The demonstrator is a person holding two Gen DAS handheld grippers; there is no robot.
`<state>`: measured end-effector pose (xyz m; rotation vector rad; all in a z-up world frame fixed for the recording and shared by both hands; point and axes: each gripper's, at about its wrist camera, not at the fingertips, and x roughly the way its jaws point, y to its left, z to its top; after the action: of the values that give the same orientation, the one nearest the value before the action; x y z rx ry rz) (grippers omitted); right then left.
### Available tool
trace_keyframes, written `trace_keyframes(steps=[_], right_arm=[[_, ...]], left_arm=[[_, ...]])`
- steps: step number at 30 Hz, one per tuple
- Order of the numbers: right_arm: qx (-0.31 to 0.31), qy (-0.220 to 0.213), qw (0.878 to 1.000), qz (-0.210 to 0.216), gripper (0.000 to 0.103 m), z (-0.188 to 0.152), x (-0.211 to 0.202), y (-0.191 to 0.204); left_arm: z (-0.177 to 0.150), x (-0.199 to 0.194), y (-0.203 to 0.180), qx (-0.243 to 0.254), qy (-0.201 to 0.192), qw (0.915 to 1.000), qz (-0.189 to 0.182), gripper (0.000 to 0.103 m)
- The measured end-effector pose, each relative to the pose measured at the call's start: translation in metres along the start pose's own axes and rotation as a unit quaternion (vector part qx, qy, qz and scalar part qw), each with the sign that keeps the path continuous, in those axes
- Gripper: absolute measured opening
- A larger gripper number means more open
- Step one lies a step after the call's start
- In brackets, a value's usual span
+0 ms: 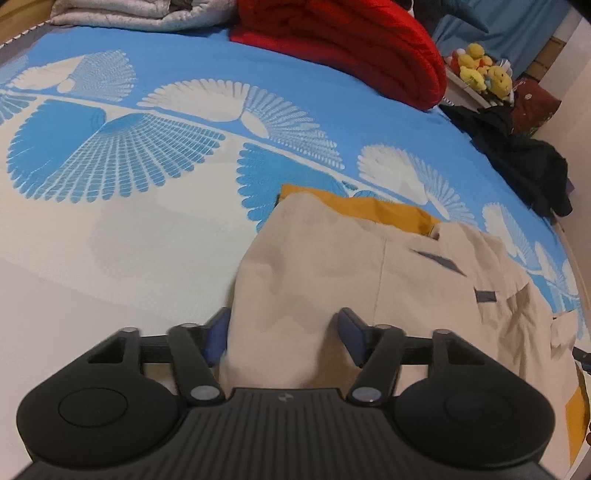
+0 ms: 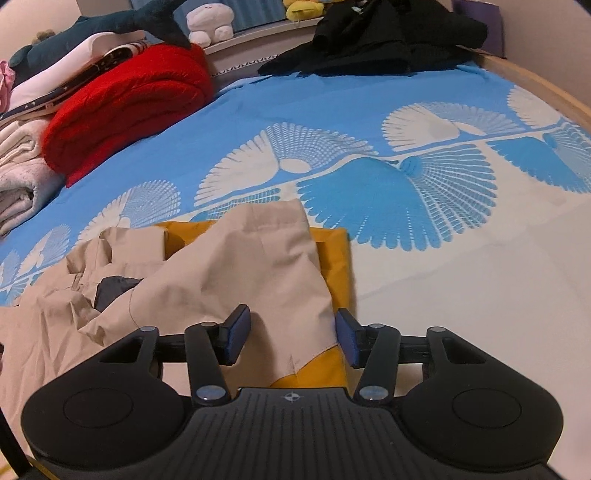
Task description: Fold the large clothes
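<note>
A large beige garment (image 1: 332, 258) with a mustard-yellow lining lies crumpled on the blue and white bed sheet (image 1: 129, 221). My left gripper (image 1: 282, 336) is open, its blue-padded fingers (image 1: 218, 338) straddling the garment's near left edge. In the right wrist view the same garment (image 2: 229, 266) spreads to the left, with the yellow lining (image 2: 334, 258) showing along its right edge. My right gripper (image 2: 291, 338) is open, its fingers (image 2: 349, 341) on either side of the garment's near right corner where beige meets yellow.
A folded red blanket (image 1: 354, 48) and pale quilts (image 1: 122, 14) lie at the far side of the bed. A black clothes pile (image 2: 373, 37) sits at the bed's corner. Plush toys (image 1: 484, 72) stand on a shelf. The wooden bed frame (image 2: 546, 86) edges the right side.
</note>
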<state>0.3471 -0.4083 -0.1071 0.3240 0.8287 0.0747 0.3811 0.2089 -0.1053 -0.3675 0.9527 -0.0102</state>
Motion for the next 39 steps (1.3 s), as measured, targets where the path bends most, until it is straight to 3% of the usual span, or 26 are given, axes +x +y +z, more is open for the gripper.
trace_keyframes(steps=[1, 3, 5, 9, 11, 14, 20, 23, 24, 25, 27, 30, 34, 37, 39], right_arm=[[0.002, -0.006, 1.0, 0.0, 0.015, 0.002, -0.001, 0.001], [0.011, -0.023, 1.0, 0.011, 0.007, 0.006, -0.006, -0.001], [0.025, -0.05, 0.998, 0.016, 0.002, 0.011, -0.014, -0.004], [0.098, -0.161, 0.982, 0.018, 0.001, 0.03, -0.045, -0.016], [0.093, -0.195, 0.976, 0.014, 0.001, 0.034, -0.049, -0.012], [0.087, -0.188, 0.978, -0.004, 0.001, 0.039, -0.031, -0.008], [0.11, -0.075, 0.99, -0.046, 0.002, 0.036, 0.038, -0.016], [0.118, -0.032, 0.991, -0.062, 0.004, 0.031, 0.059, -0.018], [0.119, -0.027, 0.99, -0.064, 0.005, 0.029, 0.06, -0.018], [0.118, -0.028, 0.99, -0.068, 0.008, 0.029, 0.058, -0.017], [0.118, -0.043, 0.989, -0.072, 0.009, 0.033, 0.044, -0.014], [0.12, -0.084, 0.988, -0.057, 0.01, 0.036, 0.003, -0.008], [0.107, -0.1, 0.989, -0.025, 0.01, 0.03, -0.061, 0.004], [0.088, -0.078, 0.993, 0.003, 0.013, 0.006, -0.097, 0.013], [0.07, -0.039, 0.997, 0.001, 0.015, -0.017, -0.105, 0.017]], left_arm=[[0.002, -0.001, -0.001, 0.005, -0.005, 1.0, 0.0, 0.009], [0.007, -0.007, -0.006, 0.017, -0.021, 0.9996, -0.005, 0.004], [0.014, -0.023, -0.015, 0.039, -0.063, 0.9973, 0.001, 0.003], [0.03, -0.062, -0.025, 0.049, -0.185, 0.9815, -0.012, 0.002], [0.033, -0.065, -0.033, 0.057, -0.219, 0.9741, 0.007, 0.002], [0.037, -0.042, -0.036, 0.06, -0.199, 0.9776, 0.035, 0.002], [0.032, 0.031, -0.024, 0.061, -0.091, 0.9908, 0.079, 0.003], [0.031, 0.041, -0.016, 0.049, -0.052, 0.9937, 0.086, 0.011], [0.032, 0.037, -0.014, 0.045, -0.049, 0.994, 0.087, 0.019], [0.035, 0.03, -0.014, 0.043, -0.047, 0.9942, 0.086, 0.028], [0.038, 0.004, -0.018, 0.039, -0.064, 0.9939, 0.081, 0.035], [0.033, -0.044, -0.029, 0.048, -0.077, 0.9946, 0.052, 0.036], [0.012, -0.101, -0.047, 0.076, -0.07, 0.9946, 0.012, 0.036], [-0.024, -0.121, -0.059, 0.104, -0.034, 0.9938, -0.022, 0.036], [-0.053, -0.116, -0.066, 0.12, -0.007, 0.992, -0.04, 0.036]])
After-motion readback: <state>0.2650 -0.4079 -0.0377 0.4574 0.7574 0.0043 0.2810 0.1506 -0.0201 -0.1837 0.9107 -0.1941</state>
